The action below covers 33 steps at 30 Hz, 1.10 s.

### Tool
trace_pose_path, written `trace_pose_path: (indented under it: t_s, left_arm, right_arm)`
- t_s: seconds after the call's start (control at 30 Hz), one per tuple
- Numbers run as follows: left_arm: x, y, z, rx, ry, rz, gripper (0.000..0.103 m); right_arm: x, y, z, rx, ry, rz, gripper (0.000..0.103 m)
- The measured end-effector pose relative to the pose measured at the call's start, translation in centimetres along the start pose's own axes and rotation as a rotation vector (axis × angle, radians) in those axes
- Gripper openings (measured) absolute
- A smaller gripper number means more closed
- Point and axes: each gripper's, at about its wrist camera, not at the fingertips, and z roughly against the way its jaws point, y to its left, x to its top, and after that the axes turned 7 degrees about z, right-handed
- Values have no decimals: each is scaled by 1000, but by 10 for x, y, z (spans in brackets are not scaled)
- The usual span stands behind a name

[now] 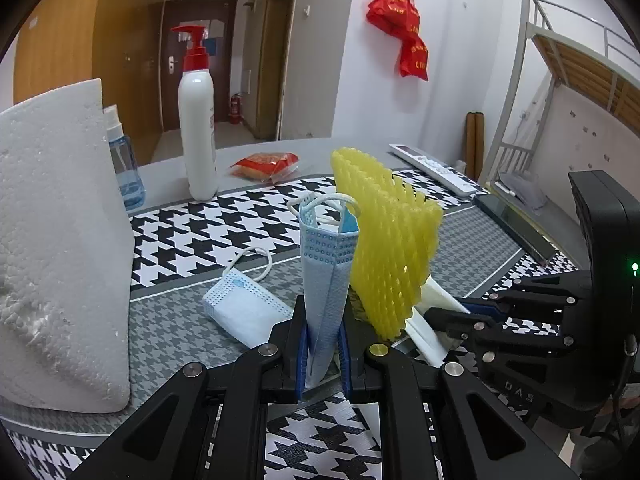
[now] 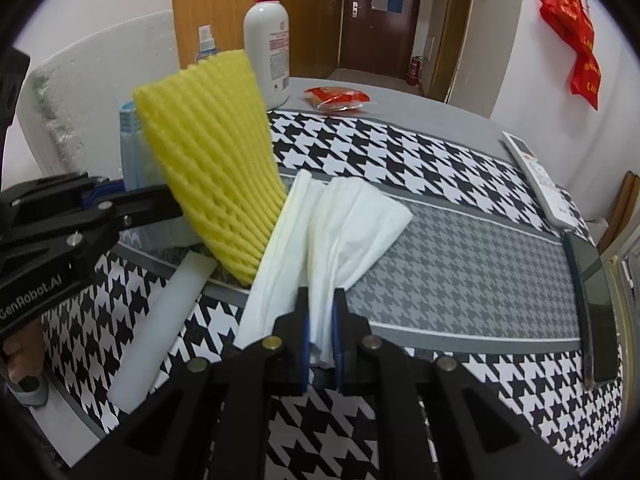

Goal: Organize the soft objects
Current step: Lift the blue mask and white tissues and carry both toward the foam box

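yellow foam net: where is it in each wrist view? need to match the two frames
Left wrist view: yellow foam net stands right of centre, just right of the blue mask held in the left gripper.
Right wrist view: yellow foam net is left of centre, above the white tissue held in the right gripper.
Shared landmark: white pump bottle with red pump, behind the net in both.

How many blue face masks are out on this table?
2. One blue mask stands upright, clamped in the left gripper. The other, a folded mask, lies flat on the grey patterned mat, just left of that gripper. More could be hidden behind the yellow foam net.
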Motion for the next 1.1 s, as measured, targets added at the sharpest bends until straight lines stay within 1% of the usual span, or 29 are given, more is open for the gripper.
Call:
trace_pose_path:
  t_s: [0.1, 0.17, 0.23, 0.3, 0.43, 0.67, 0.77, 0.9, 1.1]
  left_arm:
    - [0, 0, 0, 0, -5, 0, 14]
    - [1, 0, 2, 0, -13, -2, 14]
    - [1, 0, 4, -3, -21, -3, 14]
    - [2, 0, 7, -1, -30, -5, 9]
    - [3, -2, 17, 6, -62, -20, 4]
    - [5, -6, 46, 16, -134, -31, 4]
    - [5, -7, 58, 28, -169, -41, 4]
    - [6, -6, 74, 30, -203, -43, 4]
    - [3, -3, 85, 48, -230, -46, 4]
  right_arm:
    - [-1, -6, 2, 27, -8, -42, 7]
    - [-2, -11, 6, 18, -19, -66, 7]
    - [-2, -13, 17, 7, -53, -78, 7]
    - [-2, -13, 31, 11, -89, -83, 7]
    - [-1, -13, 56, 4, -158, -96, 7]
    - [1, -11, 81, -13, -239, -101, 7]
    - [4, -7, 90, -47, -262, -92, 7]
    - [6, 2, 97, -41, -298, -70, 7]
    - [9, 6, 96, -68, -294, -55, 7]
